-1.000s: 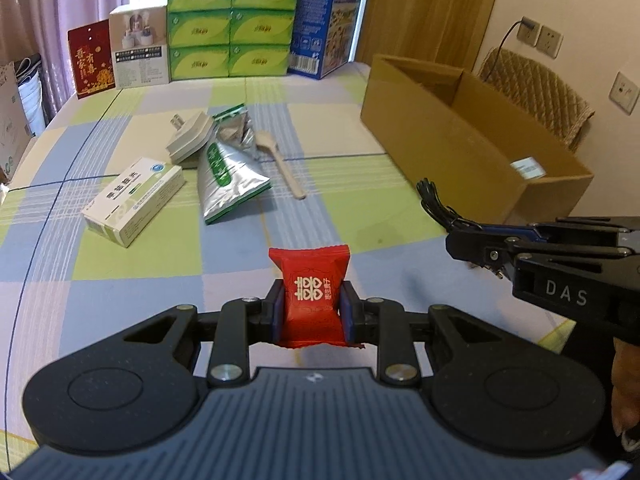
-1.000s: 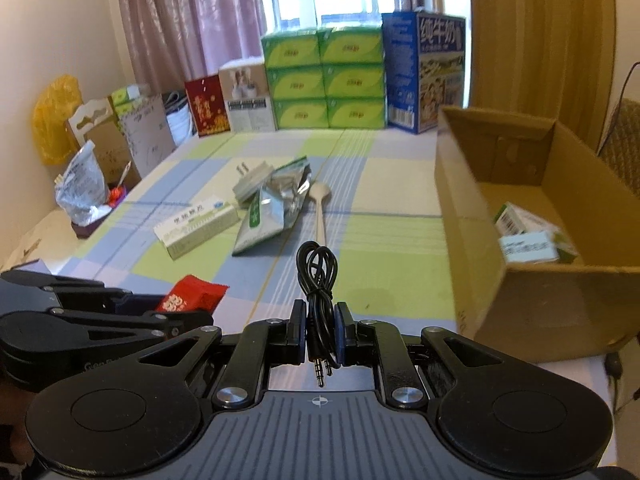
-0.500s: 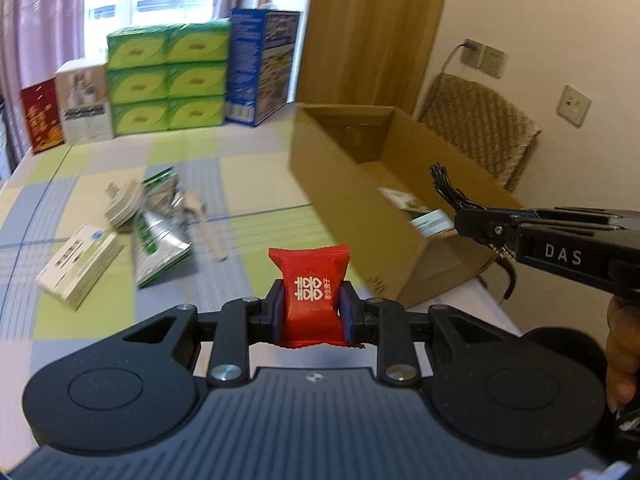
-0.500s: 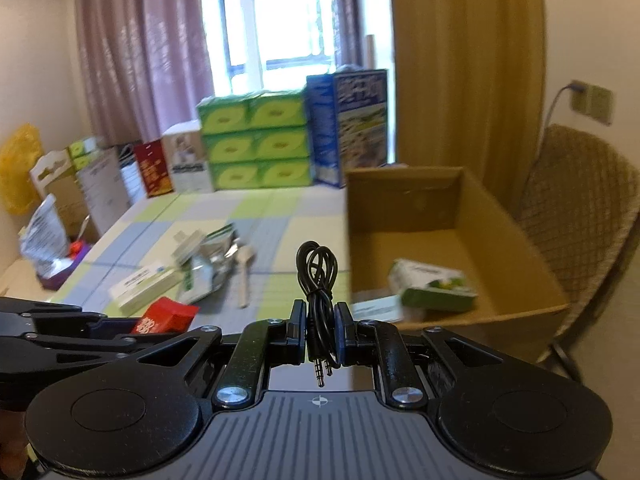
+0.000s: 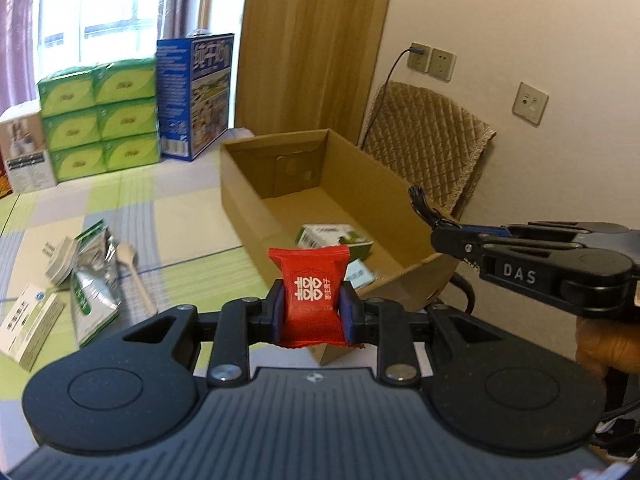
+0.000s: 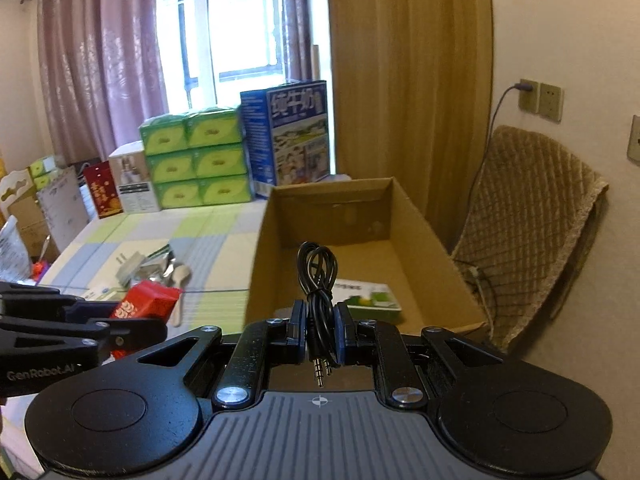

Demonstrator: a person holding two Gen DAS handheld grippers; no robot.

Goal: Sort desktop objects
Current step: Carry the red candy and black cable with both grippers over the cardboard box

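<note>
My left gripper [image 5: 313,312] pinches a red candy packet [image 5: 311,292] between its two fingers. The packet stands upright, just in front of the near end of the cardboard box [image 5: 248,204].

My right gripper [image 6: 320,330] squeezes a black cable [image 6: 318,276]. The cable is coiled in a loop, and its two metal plugs hang down toward me. It is also in front of the box's near end.

The box is open on top. Inside it, near the front, lies a green and white carton [image 5: 334,236] with a small white pack [image 5: 360,274] beside it.

To the left of the box, on the checked cloth [image 5: 192,260], lie a silver foil bag [image 5: 94,276], a wooden spoon [image 5: 134,272], a white plug [image 5: 60,262] and a white medicine box [image 5: 28,322]. Behind the box stand green tissue packs [image 5: 98,118] and a blue carton [image 5: 194,96]. A brown padded chair [image 5: 424,148] is to the right of the box.
</note>
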